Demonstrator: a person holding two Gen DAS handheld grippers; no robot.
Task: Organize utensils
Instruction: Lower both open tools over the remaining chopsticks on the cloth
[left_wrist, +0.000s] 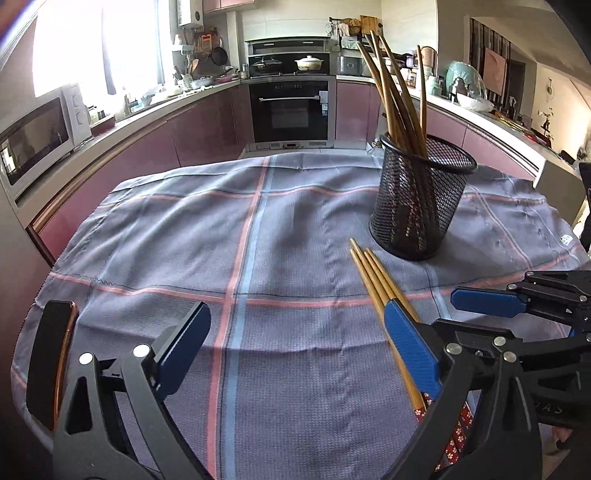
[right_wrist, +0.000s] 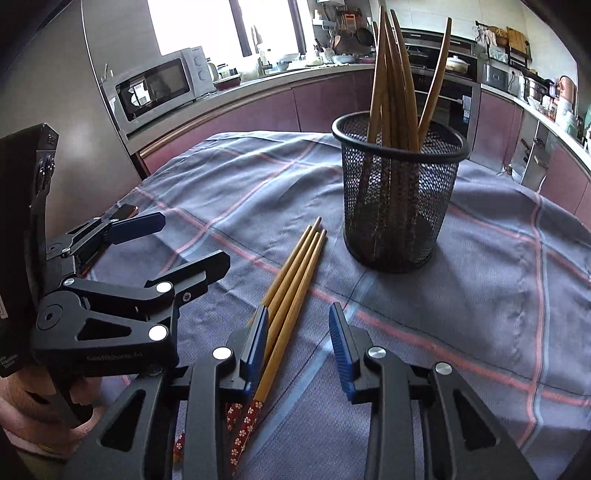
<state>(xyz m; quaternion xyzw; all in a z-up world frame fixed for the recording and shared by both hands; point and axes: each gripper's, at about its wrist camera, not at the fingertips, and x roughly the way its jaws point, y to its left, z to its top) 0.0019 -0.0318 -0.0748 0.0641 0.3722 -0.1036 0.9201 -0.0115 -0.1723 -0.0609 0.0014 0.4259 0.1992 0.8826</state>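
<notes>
The right gripper (right_wrist: 299, 339) is black with two blue ribbed pads (right_wrist: 258, 343). Its jaws are partly apart, and nothing is pinched between them. They sit low over the table. The left pad touches the side of three loose bamboo chopsticks (right_wrist: 291, 280). The right pad is apart from them, with bare cloth under it.

These chopsticks are light brown sticks with red flower-pattern ends. They lie side by side on the cloth. Their thin tips point toward the cup, and their red ends lie under the gripper.

The left gripper (left_wrist: 306, 339) is black with blue pads too. Its jaws are spread wide and hold nothing. In the left wrist view its right pad sits over the same chopsticks (left_wrist: 369, 273), but I cannot tell if it touches them. In the right wrist view it is on the left side, with a bit of a person's hand (right_wrist: 22, 406) under it.

Just past the chopstick tips stands a round black wire-mesh cup (right_wrist: 399, 199). It is upright, and it holds many more brown chopsticks (right_wrist: 391, 81) that lean and stick out of the top.

All of this rests on a grey-blue cloth with pink and light blue stripes (right_wrist: 498, 295) that covers the table. Behind it are a white microwave (right_wrist: 162, 85), a black oven (left_wrist: 290, 107) and dark pink cupboards (left_wrist: 203, 129).
</notes>
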